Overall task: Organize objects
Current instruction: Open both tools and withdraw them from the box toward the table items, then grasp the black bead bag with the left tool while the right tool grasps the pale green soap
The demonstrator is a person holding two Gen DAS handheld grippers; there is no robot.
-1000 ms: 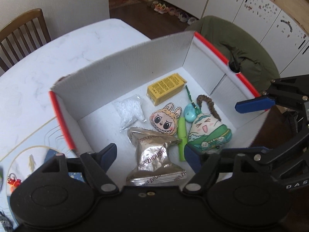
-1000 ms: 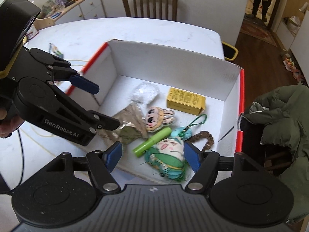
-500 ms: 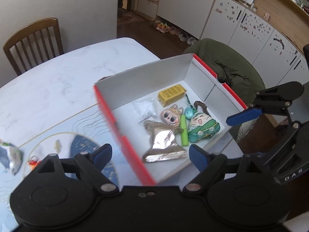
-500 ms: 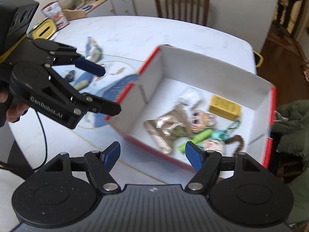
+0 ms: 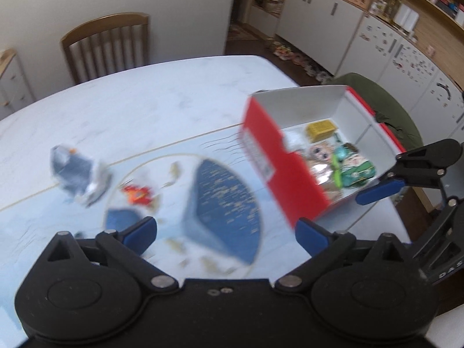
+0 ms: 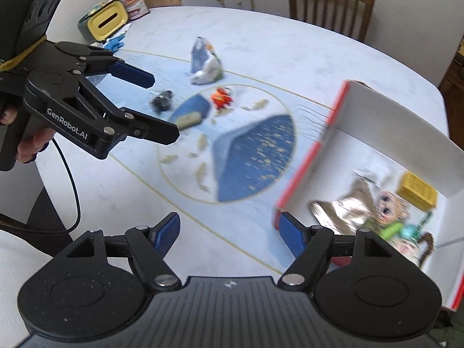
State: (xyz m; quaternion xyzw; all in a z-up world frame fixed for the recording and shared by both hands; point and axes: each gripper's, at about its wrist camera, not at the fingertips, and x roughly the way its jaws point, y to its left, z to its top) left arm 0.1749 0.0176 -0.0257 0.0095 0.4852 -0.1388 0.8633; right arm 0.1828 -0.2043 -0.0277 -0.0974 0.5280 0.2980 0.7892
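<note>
Above surface (image 6: 261, 37), both my claws spread, empty: left claw (image 6: 150, 107), right claw (image 6: 229, 233). Box (image 6: 304, 168) at right, part-filled. Between picks; next, reach crumpled packet (image 6: 204, 65), pinch gently.

Wooden chair (image 5: 107, 45), green jacket (image 5: 397, 116)

Left claw (image 5: 226, 232) hangs wide open and empty above the desk (image 5: 145, 110), over a blue patch of the mat (image 5: 226, 200). Right of it sits the red box (image 5: 278, 159), with a yellow carton (image 5: 322, 130), a foil packet (image 5: 319, 174) and plush toys (image 5: 356, 171) inside. The right claw (image 5: 406, 174) pokes in, open, at the box's near corner. Far left on the mat: a grey pouch (image 5: 72, 171) and a red trinket (image 5: 136, 194), both blurred.
</note>
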